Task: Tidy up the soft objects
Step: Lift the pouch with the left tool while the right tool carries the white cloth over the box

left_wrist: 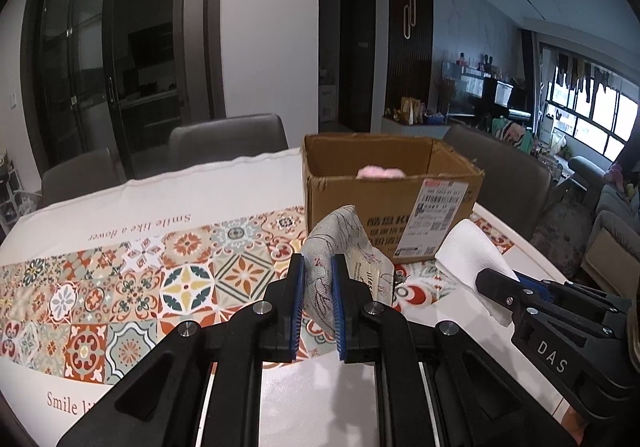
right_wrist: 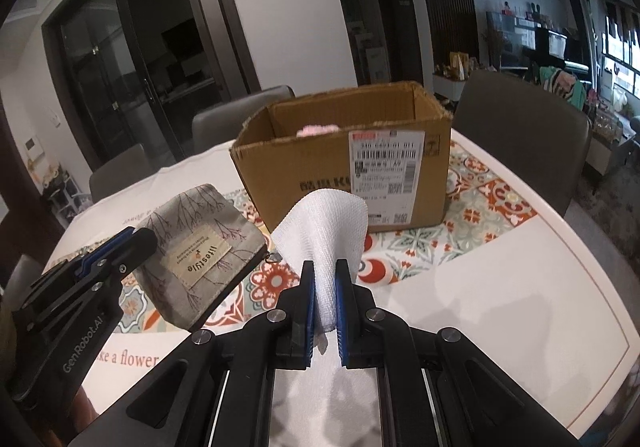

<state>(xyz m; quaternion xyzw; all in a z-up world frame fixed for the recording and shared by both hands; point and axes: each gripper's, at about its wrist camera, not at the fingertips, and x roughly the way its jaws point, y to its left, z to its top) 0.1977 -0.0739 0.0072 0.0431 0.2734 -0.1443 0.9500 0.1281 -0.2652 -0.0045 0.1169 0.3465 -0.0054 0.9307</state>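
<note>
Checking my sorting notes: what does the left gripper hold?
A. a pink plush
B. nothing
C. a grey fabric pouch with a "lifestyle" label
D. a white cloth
C: the left gripper is shut on the grey pouch; the white cloth is in the right gripper.

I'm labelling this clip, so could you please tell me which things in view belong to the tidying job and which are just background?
Belongs to the job:
grey fabric pouch
white cloth
cardboard box
pink soft item inside it

Just background:
patterned tablecloth
grey chairs

Box [right_wrist: 344, 175] on table [right_wrist: 520, 287] w/ pink item [right_wrist: 318, 130] inside, pouch [right_wrist: 200, 247] left of cloth [right_wrist: 324, 231], both before box
</note>
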